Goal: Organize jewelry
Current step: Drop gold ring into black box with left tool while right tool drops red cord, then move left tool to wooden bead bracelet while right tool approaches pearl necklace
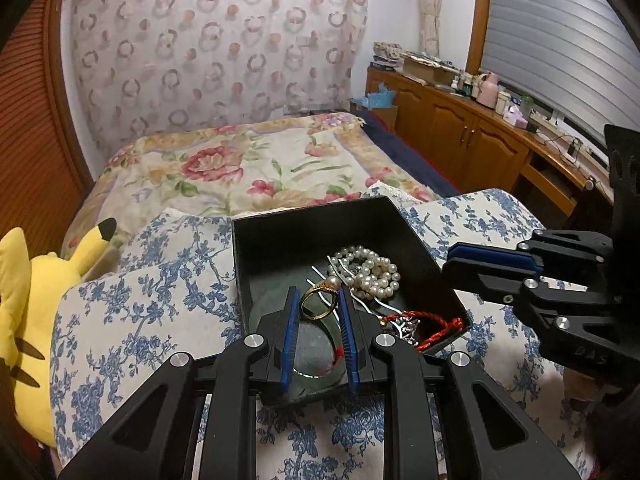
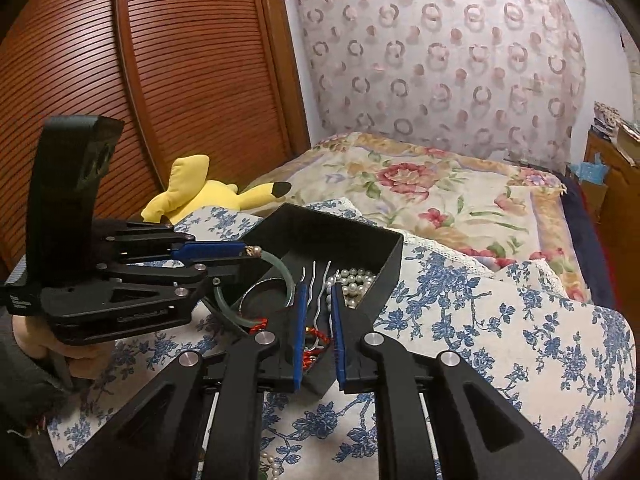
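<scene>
Left wrist view: left gripper (image 1: 319, 300) fingers clamped on gold ring (image 1: 318, 301), held over black box (image 1: 280, 236) on the bed. Right gripper (image 2: 320, 312) fingers slightly apart, empty. Risk: thin ring slipping sideways, dropping among pearl necklace (image 1: 370, 270), red cord (image 1: 434, 326), tangling.

Floral-quilted bed (image 1: 240, 164), wooden cabinets (image 1: 460, 128) (cluttered top), louvred wardrobe (image 2: 160, 80), ring-patterned curtain (image 1: 216, 48)
</scene>
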